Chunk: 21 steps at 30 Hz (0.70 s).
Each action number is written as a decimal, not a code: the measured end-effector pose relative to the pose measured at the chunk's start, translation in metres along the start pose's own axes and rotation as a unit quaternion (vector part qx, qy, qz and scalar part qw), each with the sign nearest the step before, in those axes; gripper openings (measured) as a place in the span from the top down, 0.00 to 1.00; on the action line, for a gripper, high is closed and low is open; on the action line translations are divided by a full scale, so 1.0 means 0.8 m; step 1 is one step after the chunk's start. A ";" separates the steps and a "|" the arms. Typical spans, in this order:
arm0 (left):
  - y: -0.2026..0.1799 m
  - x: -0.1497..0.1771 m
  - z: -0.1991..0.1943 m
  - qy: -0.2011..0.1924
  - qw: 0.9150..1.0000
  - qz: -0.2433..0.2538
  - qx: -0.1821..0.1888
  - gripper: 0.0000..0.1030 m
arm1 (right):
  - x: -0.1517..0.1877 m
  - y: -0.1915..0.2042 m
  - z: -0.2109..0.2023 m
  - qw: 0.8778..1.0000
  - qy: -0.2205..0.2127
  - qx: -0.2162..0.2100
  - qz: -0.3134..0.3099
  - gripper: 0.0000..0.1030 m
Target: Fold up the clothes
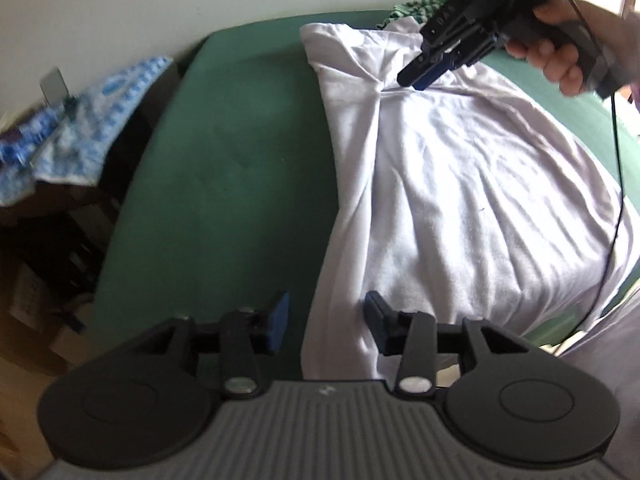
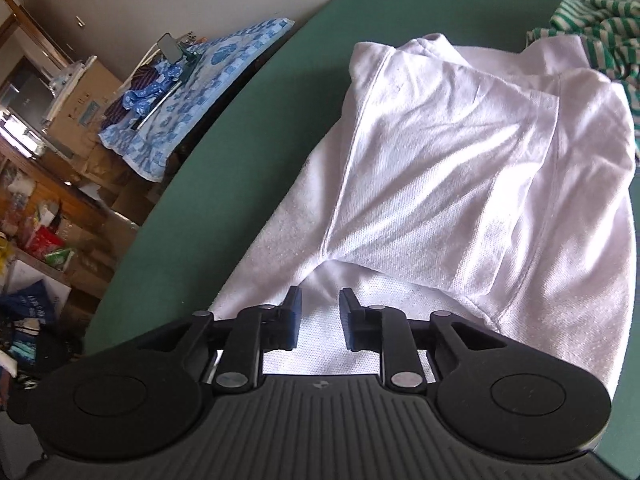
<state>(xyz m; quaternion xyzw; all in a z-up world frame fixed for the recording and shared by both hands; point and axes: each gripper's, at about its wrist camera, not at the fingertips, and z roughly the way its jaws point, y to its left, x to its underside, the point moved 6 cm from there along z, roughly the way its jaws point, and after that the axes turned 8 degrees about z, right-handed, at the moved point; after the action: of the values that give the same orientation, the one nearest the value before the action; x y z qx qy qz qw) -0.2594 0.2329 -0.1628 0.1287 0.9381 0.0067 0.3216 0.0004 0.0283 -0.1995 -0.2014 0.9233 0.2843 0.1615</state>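
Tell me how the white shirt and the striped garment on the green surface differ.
The white shirt is plain white; the striped garment has green and white stripes. The white shirt is spread out with a sleeve folded over its body; the striped garment lies bunched in a heap at the far edge. Both rest on the green surface.

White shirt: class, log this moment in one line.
white shirt flat on green table | left tool open, empty | right tool open, above shirt

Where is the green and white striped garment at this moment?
The crumpled green-and-white striped garment lies at the far right of the green table in the right wrist view, just behind the white cotton shirt and touching its far edge.
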 end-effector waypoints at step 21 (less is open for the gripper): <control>0.017 0.018 -0.014 -0.010 0.988 -0.069 0.140 0.56 | -0.019 -0.005 0.043 0.982 -0.047 -0.012 0.180 0.92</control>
<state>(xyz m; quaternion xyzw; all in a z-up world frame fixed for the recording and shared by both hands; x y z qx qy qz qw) -0.2736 0.2501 -0.1615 0.1076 0.9330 -0.1484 0.3098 0.0223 0.0499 -0.2223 -0.0202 0.9325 0.3285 0.1487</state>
